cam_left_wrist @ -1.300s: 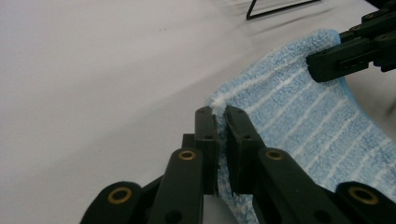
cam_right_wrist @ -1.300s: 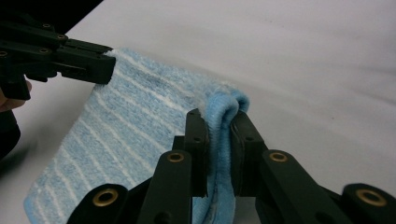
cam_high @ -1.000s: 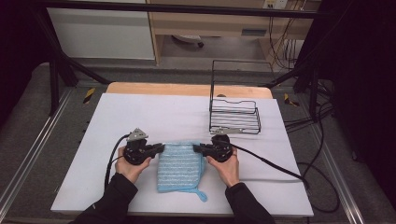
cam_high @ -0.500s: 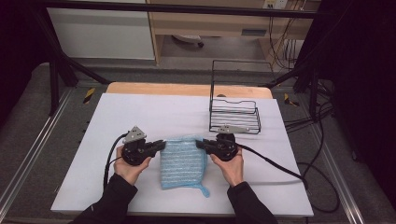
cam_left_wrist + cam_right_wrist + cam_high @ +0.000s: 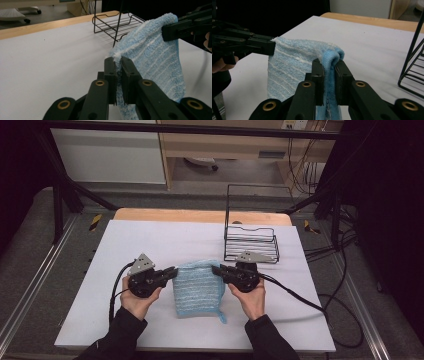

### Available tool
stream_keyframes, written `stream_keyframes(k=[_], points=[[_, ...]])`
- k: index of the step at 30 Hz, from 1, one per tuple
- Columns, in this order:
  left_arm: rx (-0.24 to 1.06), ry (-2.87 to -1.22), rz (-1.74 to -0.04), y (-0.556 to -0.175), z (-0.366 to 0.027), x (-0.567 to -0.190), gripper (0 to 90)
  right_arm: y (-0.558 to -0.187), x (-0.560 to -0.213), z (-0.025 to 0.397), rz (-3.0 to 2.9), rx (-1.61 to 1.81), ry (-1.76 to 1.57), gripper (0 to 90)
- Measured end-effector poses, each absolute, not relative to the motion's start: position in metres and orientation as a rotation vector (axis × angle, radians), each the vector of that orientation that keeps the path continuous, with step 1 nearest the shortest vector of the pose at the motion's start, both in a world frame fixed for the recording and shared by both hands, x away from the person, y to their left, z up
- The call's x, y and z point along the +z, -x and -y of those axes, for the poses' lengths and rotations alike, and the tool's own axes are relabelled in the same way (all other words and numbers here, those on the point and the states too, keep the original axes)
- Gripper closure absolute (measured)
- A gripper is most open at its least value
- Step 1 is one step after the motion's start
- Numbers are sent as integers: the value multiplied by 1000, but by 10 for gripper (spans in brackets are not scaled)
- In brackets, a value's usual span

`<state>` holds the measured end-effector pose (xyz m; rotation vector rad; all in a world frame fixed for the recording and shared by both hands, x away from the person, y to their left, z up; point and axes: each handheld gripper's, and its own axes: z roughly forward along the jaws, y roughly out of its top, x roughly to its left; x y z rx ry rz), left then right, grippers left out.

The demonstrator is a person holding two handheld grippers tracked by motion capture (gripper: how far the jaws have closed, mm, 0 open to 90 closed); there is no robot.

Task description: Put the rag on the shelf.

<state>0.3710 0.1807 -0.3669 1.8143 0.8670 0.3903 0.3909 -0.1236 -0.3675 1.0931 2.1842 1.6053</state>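
Nearest the bottom edge of the high view: two dark sleeves [image 5: 117, 335] rising toward 12 o'clock, each hand wrapped around a gripper. At 9 o'clock of the blue striped towel [image 5: 197, 285], the left gripper [image 5: 172, 271], jaws pressed together on the towel's upper left corner. At 3 o'clock of the towel, the right gripper [image 5: 216, 269], likewise pinching the upper right corner. Seen along the left gripper's own jaws: cloth clamped between them, top edge stretched across to the other gripper, the rest hanging down toward the white table [image 5: 165, 240]. Lower end of the towel resting on the table. Farther off, toward 1 o'clock, an upright black wire rack [image 5: 251, 242], just beyond the right gripper.
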Motion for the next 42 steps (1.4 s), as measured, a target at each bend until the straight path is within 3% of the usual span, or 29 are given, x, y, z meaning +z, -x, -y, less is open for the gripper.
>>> stream_keyframes(k=[17,42], points=[[434,-1744,-794,-373,-167,-333,838,-373,-331,139,-2042,1644,-1007,806],[487,-1667,-686,-387,-116,-297,838,-356,-296,178,-1840,1622,-967,807]])
